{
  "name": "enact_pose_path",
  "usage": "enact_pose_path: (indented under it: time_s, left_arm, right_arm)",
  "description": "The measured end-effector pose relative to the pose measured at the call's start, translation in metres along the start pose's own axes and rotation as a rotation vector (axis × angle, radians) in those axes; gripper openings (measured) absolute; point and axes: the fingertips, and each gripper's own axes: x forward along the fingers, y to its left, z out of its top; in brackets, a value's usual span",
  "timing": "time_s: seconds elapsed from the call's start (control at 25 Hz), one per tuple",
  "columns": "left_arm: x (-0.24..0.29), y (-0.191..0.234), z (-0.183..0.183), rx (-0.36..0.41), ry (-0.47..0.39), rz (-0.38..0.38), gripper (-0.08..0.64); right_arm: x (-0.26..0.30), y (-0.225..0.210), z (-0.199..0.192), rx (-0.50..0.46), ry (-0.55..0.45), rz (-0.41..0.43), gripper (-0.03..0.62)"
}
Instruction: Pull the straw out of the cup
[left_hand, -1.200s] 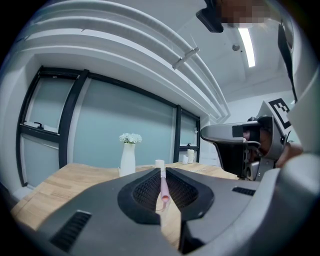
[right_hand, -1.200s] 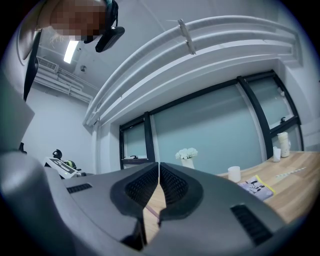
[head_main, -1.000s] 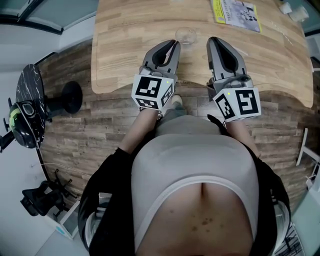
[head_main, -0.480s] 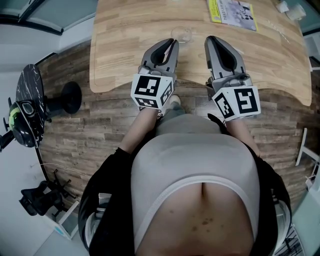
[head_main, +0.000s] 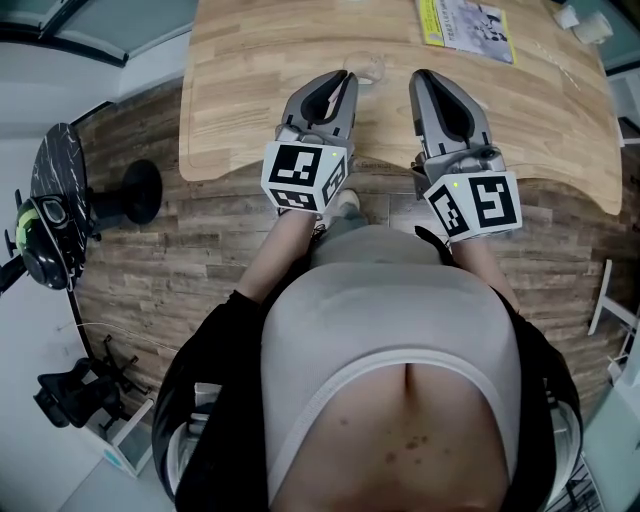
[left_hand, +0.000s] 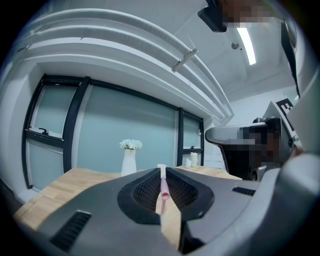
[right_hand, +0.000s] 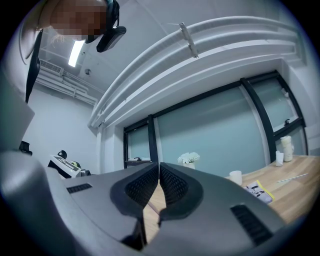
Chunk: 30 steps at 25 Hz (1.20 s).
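Pink straw (left_hand: 163, 186) is pinched in the near-shut left gripper (head_main: 344, 79) just past the wooden table's (head_main: 230, 110) near edge, cup (head_main: 368, 68) beside its tip, right gripper (head_main: 421, 79) closed empty, wide tabletop beyond.

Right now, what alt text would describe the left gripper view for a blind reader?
The left tongs pinch an upright pink straw between dark ribbed pads. Beyond them are a wooden table, a white vase of white flowers and a glass wall.

Pink straw (left_hand: 163, 187), light wooden table (head_main: 250, 60), seemingly clear cup (head_main: 368, 68), white vase (left_hand: 129, 162)
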Motion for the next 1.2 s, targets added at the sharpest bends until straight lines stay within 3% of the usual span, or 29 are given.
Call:
enact_pose_path:
  time_s: [1.2]
  left_arm:
    - [-0.010,0.006,0.019,0.026,-0.047,0.040,0.035]
  right_arm:
    - [-0.002,0.004,0.008,-0.009,-0.026,0.006,0.031]
